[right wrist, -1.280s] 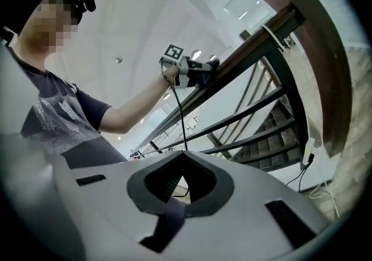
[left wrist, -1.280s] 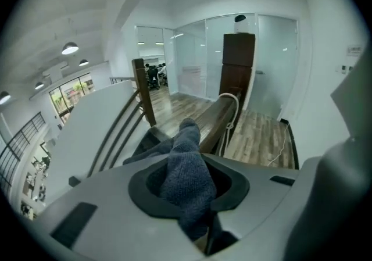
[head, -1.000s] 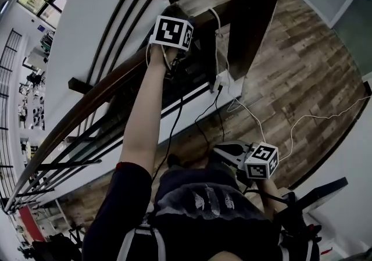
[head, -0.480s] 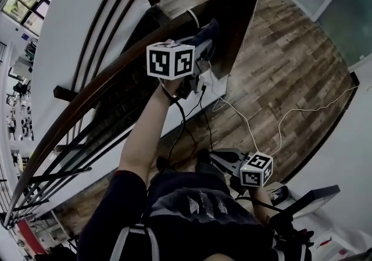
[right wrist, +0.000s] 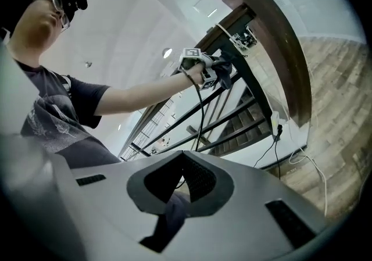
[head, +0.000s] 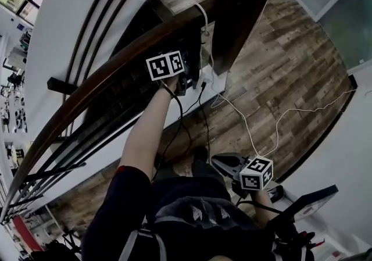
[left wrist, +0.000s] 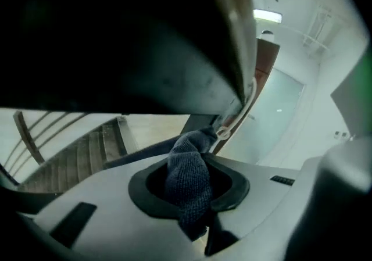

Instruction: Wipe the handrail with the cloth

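The dark brown wooden handrail (head: 110,77) curves from lower left up to a thick post (head: 244,10). My left gripper (head: 183,81) is held up against the rail's underside on an outstretched arm. In the left gripper view it (left wrist: 192,196) is shut on a blue-grey knitted cloth (left wrist: 187,179), with the handrail (left wrist: 145,39) dark and close overhead. My right gripper (head: 225,164) hangs low by the person's hip, away from the rail; in its own view it (right wrist: 174,196) is shut with nothing held. That view also shows the handrail (right wrist: 279,39) and the left gripper (right wrist: 204,69) against it.
Black metal bars (head: 87,132) run under the handrail. A white power strip (head: 214,77) with white and black cables (head: 256,138) lies on the wood plank floor (head: 290,74). Stairs (left wrist: 75,155) descend beyond the rail. A black-edged board (head: 308,201) sits at lower right.
My left gripper with the cloth has slid back along the rail from beside the post, toward the person. The right gripper has stayed low at the hip.
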`<action>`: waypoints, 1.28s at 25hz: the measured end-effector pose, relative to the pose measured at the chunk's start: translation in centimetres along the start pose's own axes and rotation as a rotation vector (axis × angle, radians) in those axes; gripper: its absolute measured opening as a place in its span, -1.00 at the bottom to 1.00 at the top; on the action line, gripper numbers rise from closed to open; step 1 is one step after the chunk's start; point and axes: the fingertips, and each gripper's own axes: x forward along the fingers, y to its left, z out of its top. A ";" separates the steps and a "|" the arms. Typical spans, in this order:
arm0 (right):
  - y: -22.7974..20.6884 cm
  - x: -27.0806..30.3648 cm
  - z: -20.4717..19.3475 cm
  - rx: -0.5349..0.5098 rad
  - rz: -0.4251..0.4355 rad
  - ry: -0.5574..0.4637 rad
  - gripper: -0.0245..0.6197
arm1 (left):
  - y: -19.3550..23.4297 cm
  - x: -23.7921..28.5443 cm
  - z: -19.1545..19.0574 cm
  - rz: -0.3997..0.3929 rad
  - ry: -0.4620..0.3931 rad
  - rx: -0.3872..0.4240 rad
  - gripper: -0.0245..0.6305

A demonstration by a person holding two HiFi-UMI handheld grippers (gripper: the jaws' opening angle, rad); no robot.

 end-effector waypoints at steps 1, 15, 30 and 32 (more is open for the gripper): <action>0.1 0.0 -0.3 0.005 -0.007 0.008 -0.91 | 0.8 0.8 -0.3 0.034 0.012 0.023 -0.65; 0.3 0.3 -1.4 0.049 -0.071 0.036 -0.91 | 6.7 2.4 -3.1 0.216 0.082 0.261 -0.65; 16.1 15.6 3.9 -0.555 0.422 0.125 -0.91 | 24.0 -16.0 -6.5 0.361 0.078 0.259 -0.65; 19.1 19.0 3.6 -0.625 0.431 0.167 -0.91 | 26.4 -19.8 -6.9 0.357 0.093 0.263 -0.65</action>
